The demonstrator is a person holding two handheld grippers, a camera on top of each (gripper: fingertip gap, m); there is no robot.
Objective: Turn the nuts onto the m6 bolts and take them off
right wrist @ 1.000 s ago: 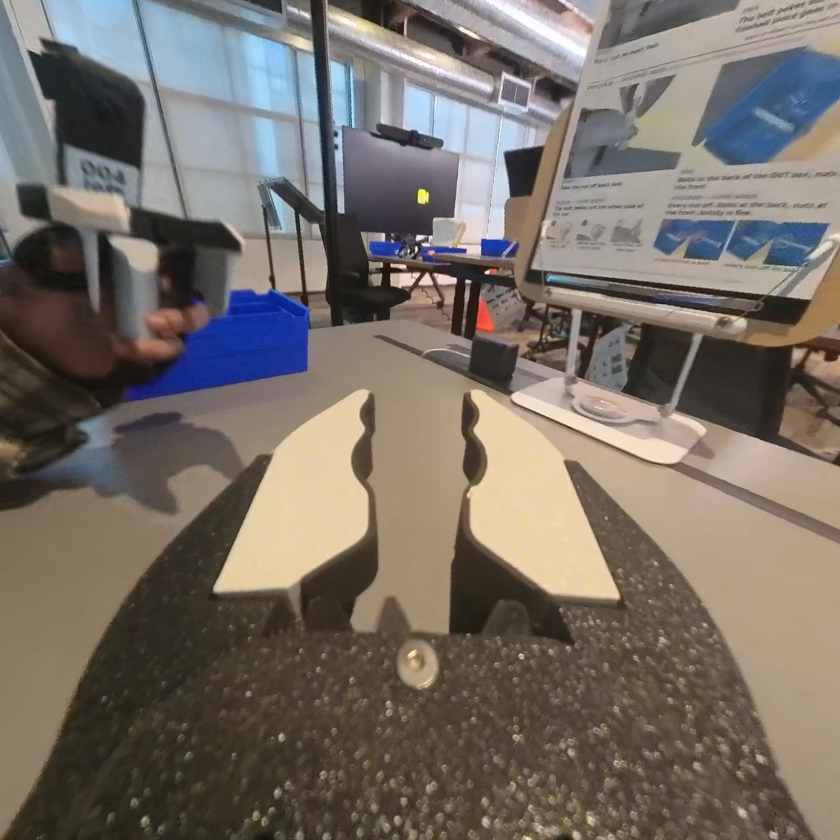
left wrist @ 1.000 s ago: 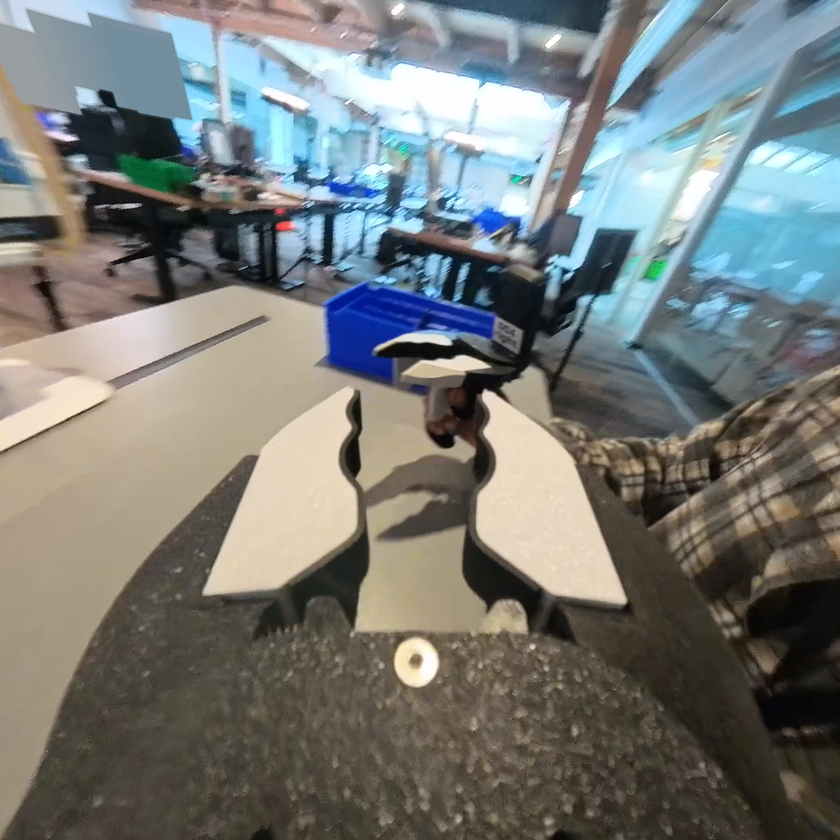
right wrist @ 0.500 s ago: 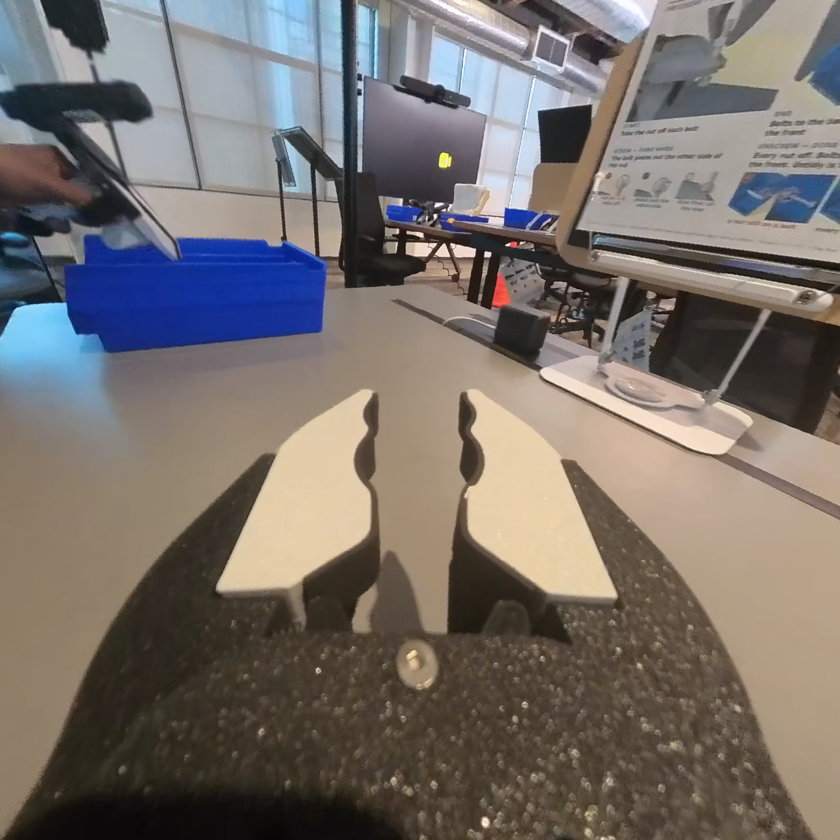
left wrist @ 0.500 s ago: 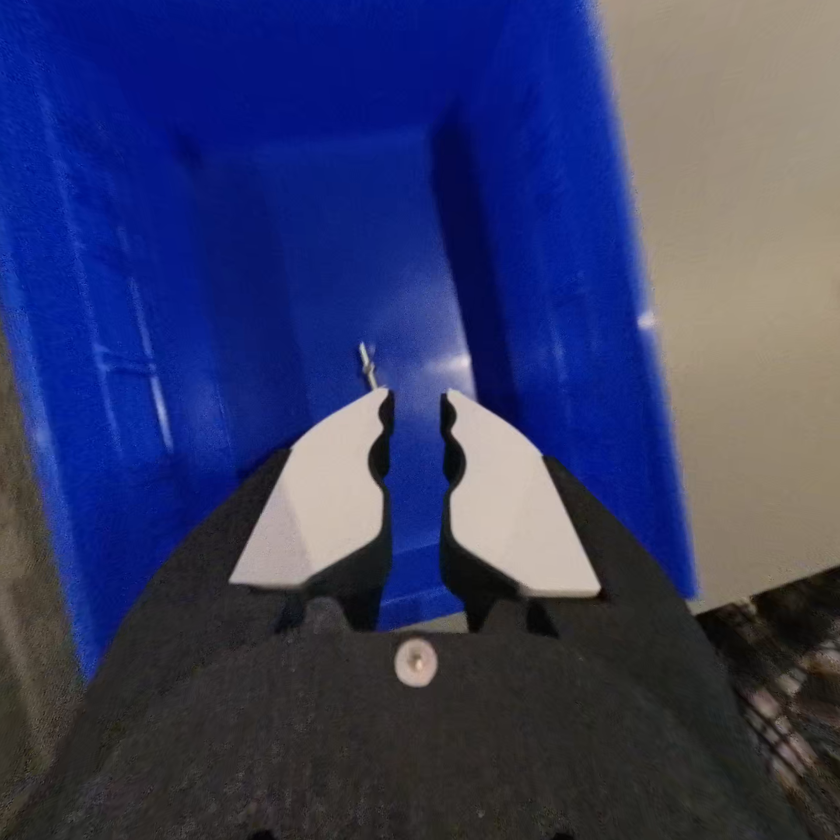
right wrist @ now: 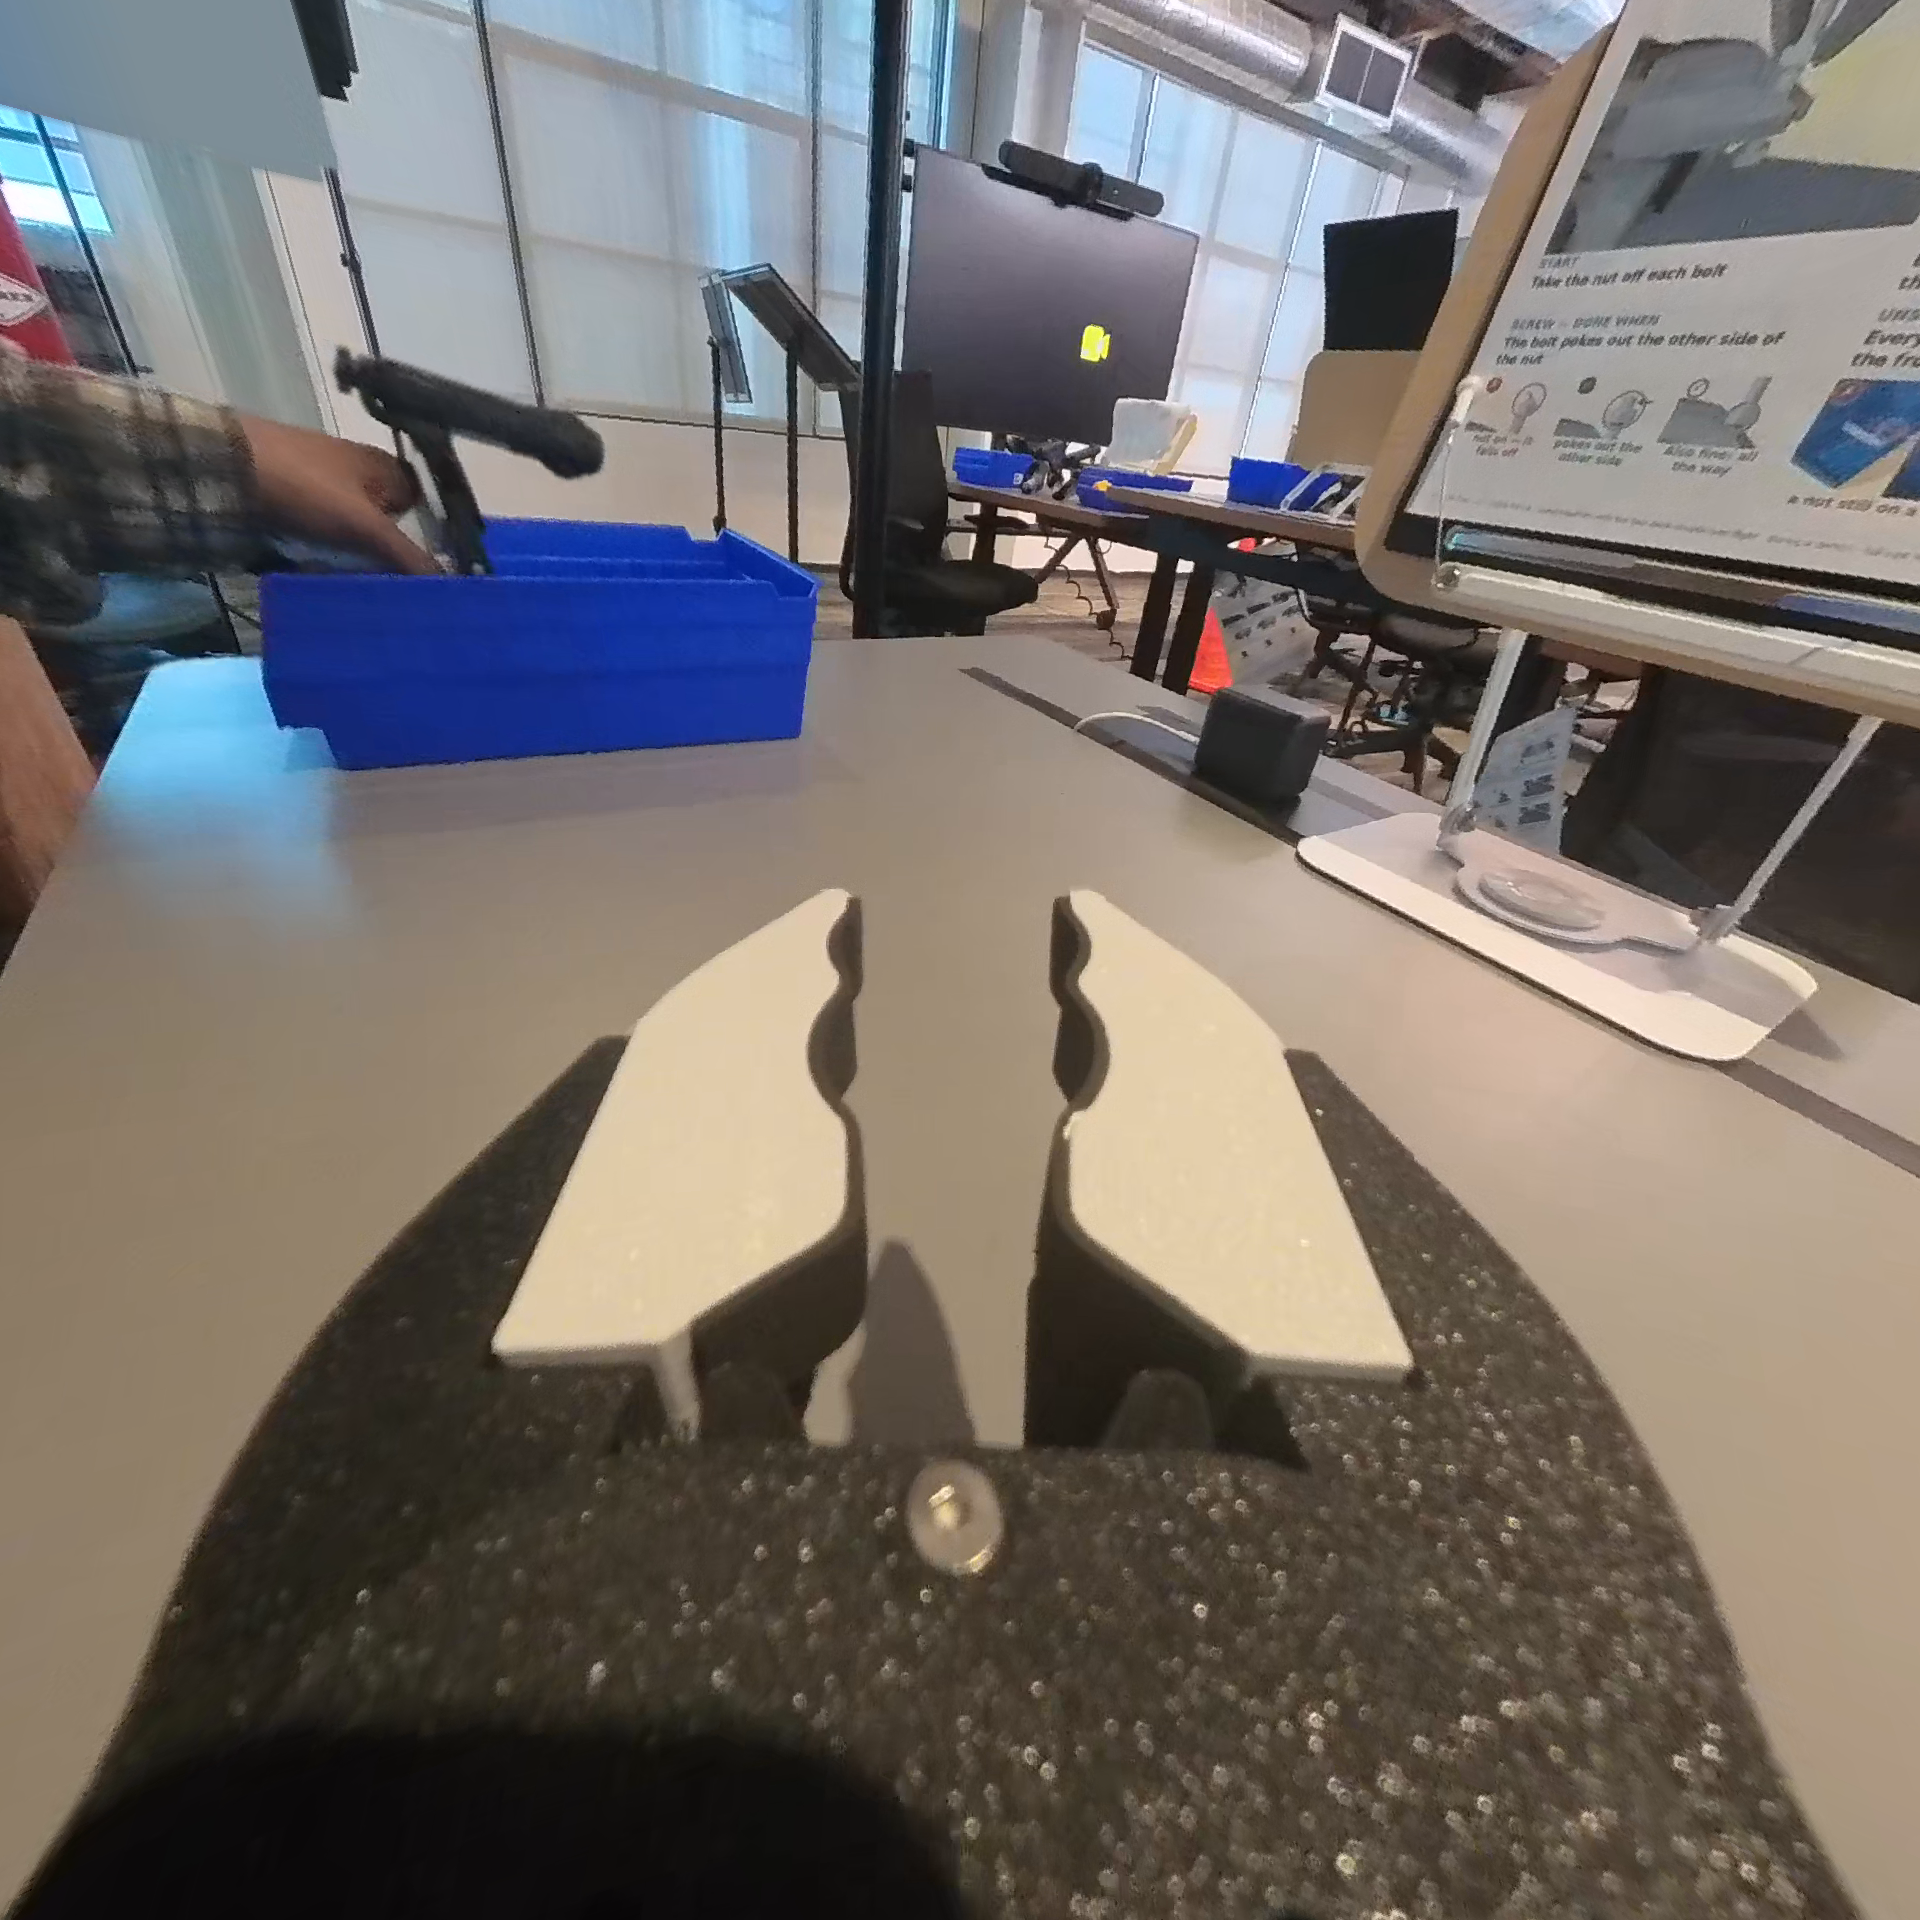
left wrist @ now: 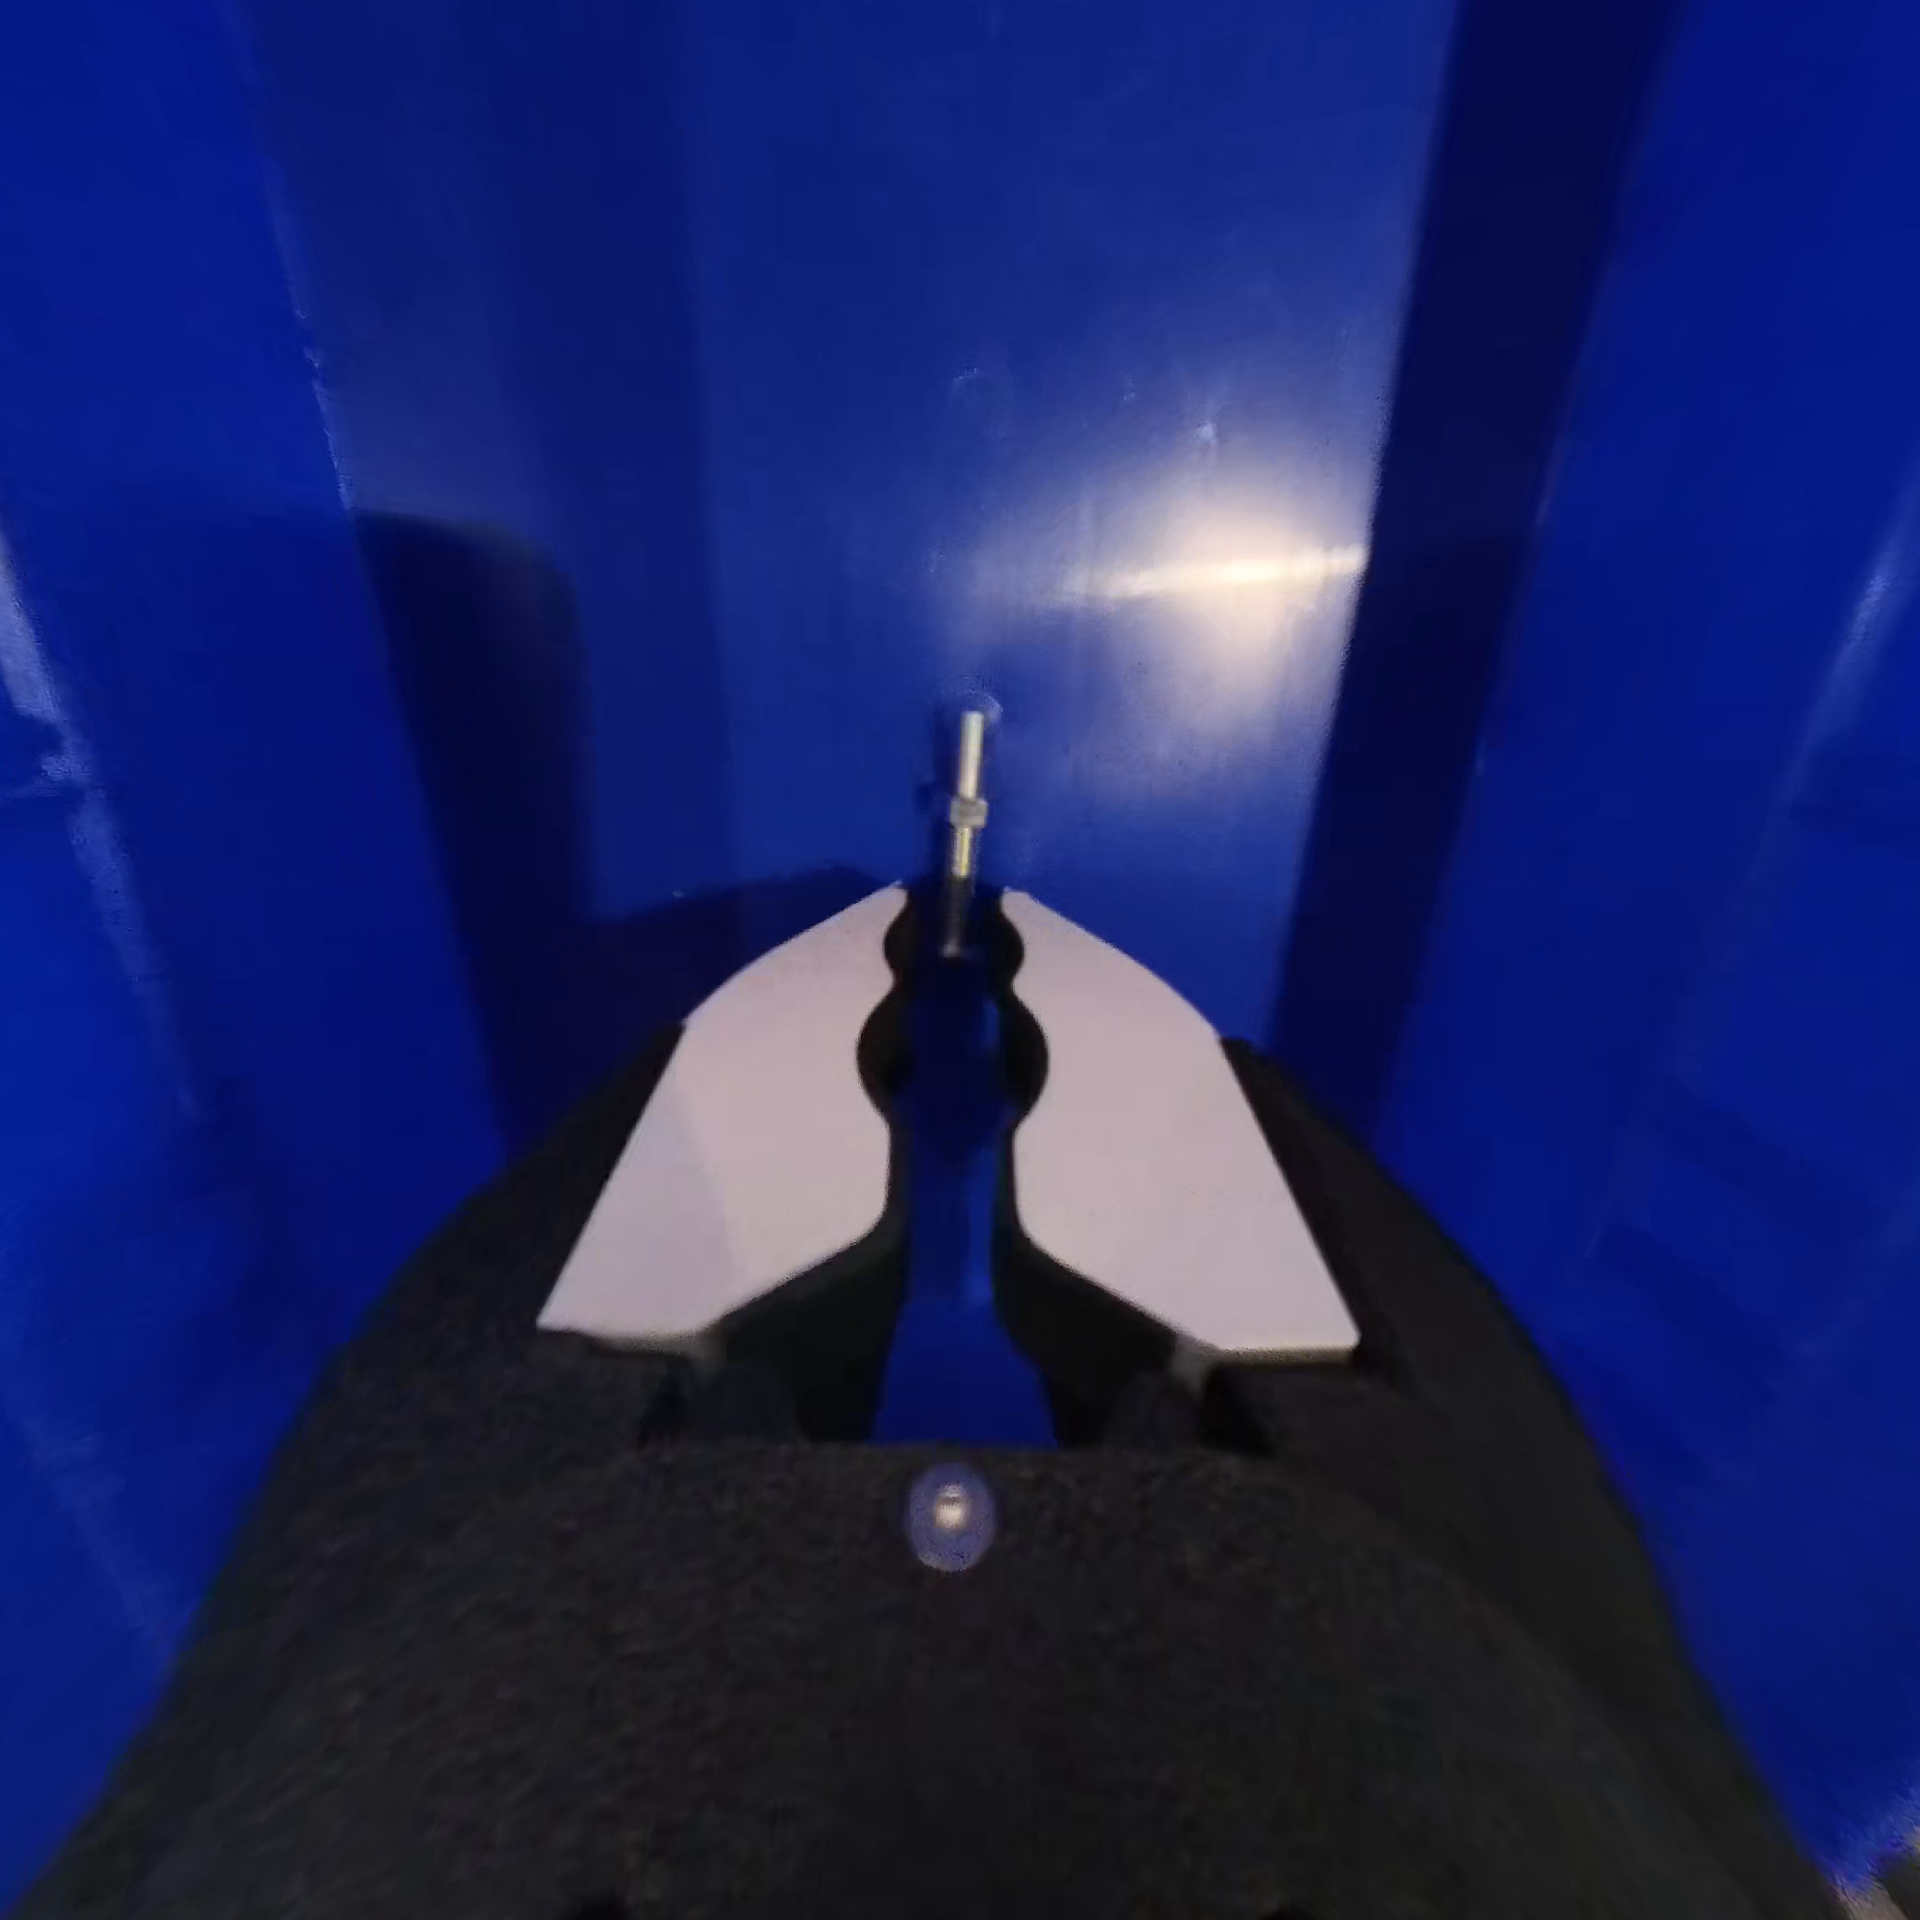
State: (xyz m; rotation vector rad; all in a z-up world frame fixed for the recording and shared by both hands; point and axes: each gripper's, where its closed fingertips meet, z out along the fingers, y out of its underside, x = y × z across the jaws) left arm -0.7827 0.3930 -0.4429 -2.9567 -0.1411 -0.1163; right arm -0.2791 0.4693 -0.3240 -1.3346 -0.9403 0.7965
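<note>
Blue plastic on every side: left tool (left wrist: pixel 951 914) sunk deep in one narrow compartment of the bin (left wrist: pixel 623 416). Straight ahead of its tips, a silvery bolt (left wrist: pixel 961 831), long axis running directly away along the line of the fingers, near end already between the two fingertips (left wrist: pixel 831 956). Nut (left wrist: pixel 965 808) threaded partway along the shaft, beyond the tips. Fingers narrowly apart, a sliver of blue showing on either side of the shaft, so not yet clamped by the look of it. Probably only a small squeeze left, with the shaft centred.

Right tool (right wrist: pixel 956 914) well away, low over the grey surface (right wrist: pixel 520 935), fingers clearly apart with nothing between them. Far nearer to the bolt: the left one, seen from across the surface dipping into the bin's near-left corner.

No brand or marking legible on bolt, nut or bin. Printed instruction sheet (right wrist: pixel 1714 312) propped on a stand at the right; wording left unrepeated.
</note>
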